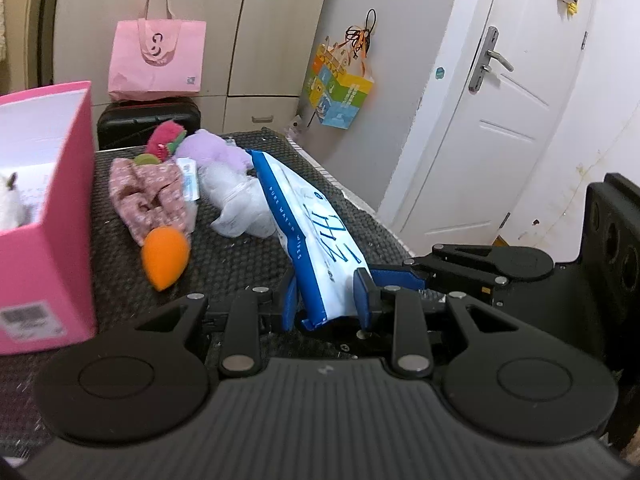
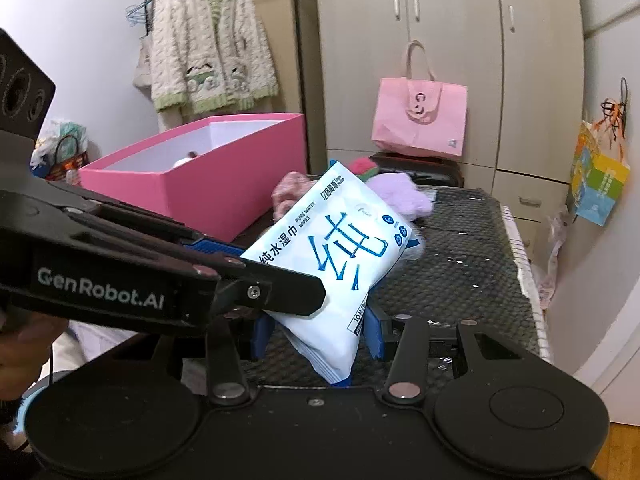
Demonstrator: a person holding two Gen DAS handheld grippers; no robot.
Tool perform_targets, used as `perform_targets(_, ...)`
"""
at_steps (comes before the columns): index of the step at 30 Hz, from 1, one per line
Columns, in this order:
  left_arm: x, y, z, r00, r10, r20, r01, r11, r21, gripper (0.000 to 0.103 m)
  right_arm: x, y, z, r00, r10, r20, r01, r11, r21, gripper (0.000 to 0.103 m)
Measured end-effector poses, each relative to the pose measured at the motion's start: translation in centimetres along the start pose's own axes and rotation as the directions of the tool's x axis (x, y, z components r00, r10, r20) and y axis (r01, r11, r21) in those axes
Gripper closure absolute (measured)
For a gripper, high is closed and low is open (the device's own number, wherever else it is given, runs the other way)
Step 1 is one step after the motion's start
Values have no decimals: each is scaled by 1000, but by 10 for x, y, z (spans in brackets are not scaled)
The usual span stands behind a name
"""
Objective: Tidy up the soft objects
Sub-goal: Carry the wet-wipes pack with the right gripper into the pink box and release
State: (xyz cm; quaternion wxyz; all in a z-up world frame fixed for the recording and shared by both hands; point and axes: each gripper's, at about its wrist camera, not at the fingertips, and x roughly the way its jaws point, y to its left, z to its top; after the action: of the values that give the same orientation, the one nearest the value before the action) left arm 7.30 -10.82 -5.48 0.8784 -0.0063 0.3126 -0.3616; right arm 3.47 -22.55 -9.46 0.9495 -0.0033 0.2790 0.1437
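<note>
Wipes pack (image 1: 316, 236), soft, slick film, light; held tilted above the mat (image 1: 240, 256). Left gripper (image 1: 326, 300) and right gripper (image 2: 316, 332) both clamped on its lower end. Best grip: sealed edge.

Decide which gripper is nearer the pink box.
Left. The left gripper holds the wipes pack just beside the pink box. The right gripper, gripping the same pack, sits on the pack's far side from the box.
</note>
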Motion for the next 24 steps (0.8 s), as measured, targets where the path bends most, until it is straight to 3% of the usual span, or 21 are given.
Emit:
perform_targets(9,-54,8,-15,998,54,10,-54,998,-19,72,-17,44,3,997,71,-6,-71,997,-38,53)
perform_targets(19,-111,22,-10,987,159,29,-160,987,24,72,-18,90,32,978,206,-19,-207,973,-102,53)
perform_targets(24,-132,35,-2,977,199,82,-200,980,10,72,-14,111,53,970,243,7,-240,960,-148,53)
